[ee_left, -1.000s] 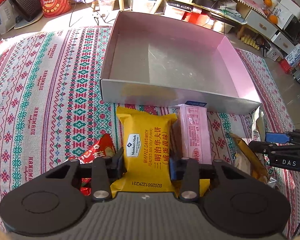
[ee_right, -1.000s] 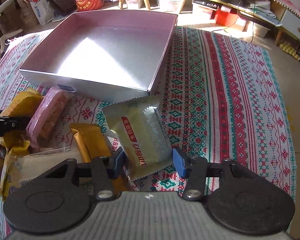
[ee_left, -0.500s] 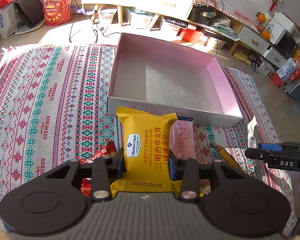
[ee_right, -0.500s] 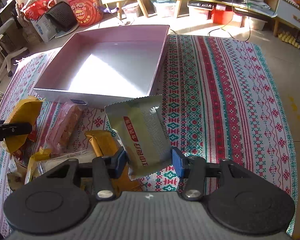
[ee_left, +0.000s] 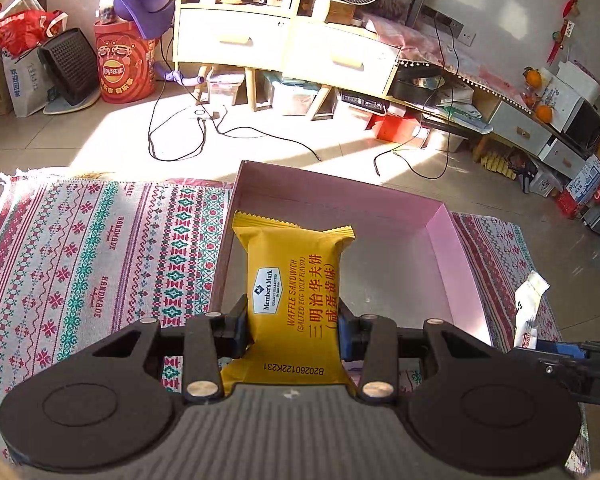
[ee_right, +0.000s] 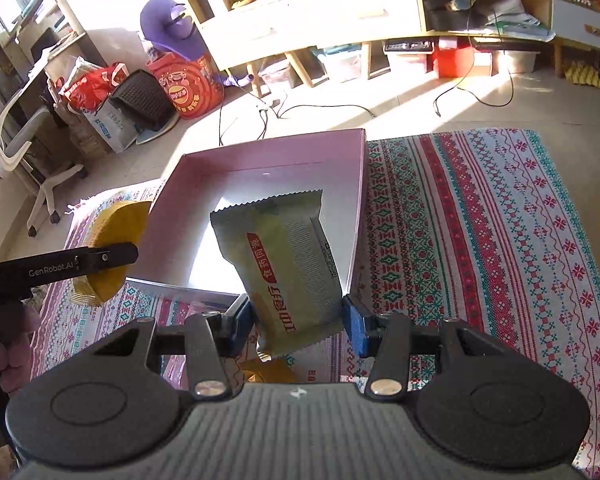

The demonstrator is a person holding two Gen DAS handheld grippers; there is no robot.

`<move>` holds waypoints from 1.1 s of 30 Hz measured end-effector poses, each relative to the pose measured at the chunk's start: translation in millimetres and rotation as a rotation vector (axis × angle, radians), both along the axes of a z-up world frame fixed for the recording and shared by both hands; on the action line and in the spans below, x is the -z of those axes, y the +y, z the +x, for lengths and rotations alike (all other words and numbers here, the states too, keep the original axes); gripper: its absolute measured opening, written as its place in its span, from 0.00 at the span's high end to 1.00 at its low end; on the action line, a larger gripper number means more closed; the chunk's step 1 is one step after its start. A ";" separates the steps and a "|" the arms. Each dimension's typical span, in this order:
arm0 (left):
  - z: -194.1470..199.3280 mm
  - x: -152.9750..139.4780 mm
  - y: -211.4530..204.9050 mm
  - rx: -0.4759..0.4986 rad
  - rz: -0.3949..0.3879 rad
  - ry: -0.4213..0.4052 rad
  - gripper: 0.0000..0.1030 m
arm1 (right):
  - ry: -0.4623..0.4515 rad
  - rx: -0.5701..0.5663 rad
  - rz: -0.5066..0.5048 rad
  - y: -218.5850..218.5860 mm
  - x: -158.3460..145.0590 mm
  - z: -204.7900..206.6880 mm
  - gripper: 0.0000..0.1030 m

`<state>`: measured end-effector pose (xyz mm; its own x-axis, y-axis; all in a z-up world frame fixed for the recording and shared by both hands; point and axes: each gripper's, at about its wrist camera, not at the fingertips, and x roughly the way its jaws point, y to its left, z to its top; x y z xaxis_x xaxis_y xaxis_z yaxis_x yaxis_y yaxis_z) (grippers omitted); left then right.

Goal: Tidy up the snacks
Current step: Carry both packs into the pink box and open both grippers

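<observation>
Left tool (ee_left: 292, 322): clamped on yellow waffle sandwich packet (ee_left: 296, 280), carried clear of the patterned cloth (ee_left: 100, 264) for dropping | Right tool (ee_right: 296, 316): clamped on pale green snack packet (ee_right: 284, 256), likewise raised | Pink box (ee_right: 356, 200): open, seemingly empty, both packets poised at its near wall | Step judged: transfer into box, release pending.

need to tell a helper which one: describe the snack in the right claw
Start at the pink box on the patterned rug. In front of it the right claw is shut on a pale green packet held off the rug. Its red label strip and grey panel set it apart from the yellow packet in the left claw.
</observation>
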<state>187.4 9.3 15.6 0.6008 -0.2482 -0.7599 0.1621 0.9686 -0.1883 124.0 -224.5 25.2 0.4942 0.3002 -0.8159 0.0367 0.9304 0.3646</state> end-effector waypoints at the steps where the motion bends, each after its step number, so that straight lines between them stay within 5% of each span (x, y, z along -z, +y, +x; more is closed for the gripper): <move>1: 4.6 2.0 -3.9 -0.004 0.005 -0.006 0.55 | -0.011 -0.001 0.005 1.0 1.0 3.6 0.57; 9: 20.1 27.9 -22.3 0.015 0.063 -0.073 0.55 | -0.049 0.016 0.012 8.0 21.1 28.0 0.57; 24: -0.8 40.2 -7.6 -0.015 0.017 -0.012 0.54 | -0.037 -0.024 -0.006 21.0 27.0 24.5 0.60; 28: -4.1 39.1 -7.6 -0.009 0.037 -0.048 0.49 | -0.054 -0.031 -0.015 20.2 22.2 21.2 0.43; 33: -9.5 28.3 -8.3 -0.001 0.021 -0.072 0.22 | -0.079 -0.034 -0.016 16.5 12.1 14.7 0.24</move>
<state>177.9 1.0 -12.7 0.6544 -0.2317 -0.7198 0.1734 0.9725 -0.1554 138.7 -208.0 13.1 0.5472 0.3048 -0.7795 -0.0233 0.9365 0.3498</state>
